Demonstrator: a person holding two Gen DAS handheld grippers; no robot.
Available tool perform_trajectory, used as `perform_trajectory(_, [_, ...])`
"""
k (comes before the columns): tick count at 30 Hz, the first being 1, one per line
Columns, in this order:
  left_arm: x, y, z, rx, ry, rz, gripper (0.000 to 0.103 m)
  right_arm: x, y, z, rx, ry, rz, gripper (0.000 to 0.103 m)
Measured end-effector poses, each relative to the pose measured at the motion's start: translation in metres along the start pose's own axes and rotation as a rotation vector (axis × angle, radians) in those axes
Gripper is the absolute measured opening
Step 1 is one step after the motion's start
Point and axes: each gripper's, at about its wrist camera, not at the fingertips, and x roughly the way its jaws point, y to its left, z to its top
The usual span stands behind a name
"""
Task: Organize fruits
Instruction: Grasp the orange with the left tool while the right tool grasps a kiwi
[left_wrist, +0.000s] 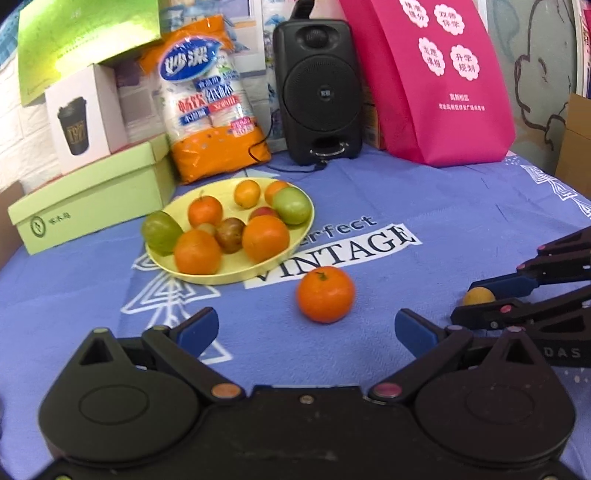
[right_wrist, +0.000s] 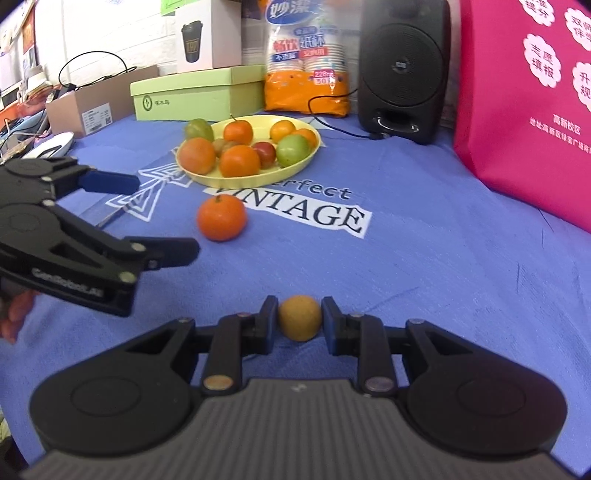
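Observation:
A yellow plate (left_wrist: 236, 275) holds several oranges, green fruits and small dark red ones; it also shows in the right wrist view (right_wrist: 236, 181). A loose orange (left_wrist: 325, 294) lies on the blue cloth in front of the plate, just ahead of my open, empty left gripper (left_wrist: 306, 328); the orange also shows in the right wrist view (right_wrist: 221, 218), with the left gripper (right_wrist: 162, 218) to its left. My right gripper (right_wrist: 300, 318) has its pads against a small yellow fruit (right_wrist: 300, 317) on the cloth. That fruit (left_wrist: 478, 296) and the right gripper (left_wrist: 476, 301) show at the right of the left wrist view.
A black speaker (left_wrist: 319, 88), a pack of paper cups (left_wrist: 210, 99), a green box (left_wrist: 92, 199) and a pink bag (left_wrist: 443, 77) line the back of the table. A cardboard box (right_wrist: 96, 107) and cables sit at the far left.

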Motion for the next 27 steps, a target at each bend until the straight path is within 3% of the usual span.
perform_trajectory(6, [0.024,-0.002,0.008,-0.038,0.017,-0.046,0.089,0.0,0.0,0.001,0.002,-0.002,0.002,0.025])
perform_trajectory(10, [0.037,-0.005,0.009,-0.027,0.039,-0.058,0.074,0.0,-0.001,0.001,0.003,-0.002,0.008,0.025])
perform_trajectory(15, [0.05,-0.006,0.011,-0.042,0.049,-0.071,0.066,0.002,-0.001,0.001,0.007,-0.002,0.011,0.025])
perform_trajectory(19, [0.055,-0.006,0.016,-0.042,0.055,-0.056,0.041,0.002,-0.003,0.002,0.008,-0.001,0.014,0.025])
perform_trajectory(27, [0.054,-0.002,0.018,-0.046,0.061,-0.069,0.039,0.002,-0.002,0.002,0.01,0.0,0.014,0.025])
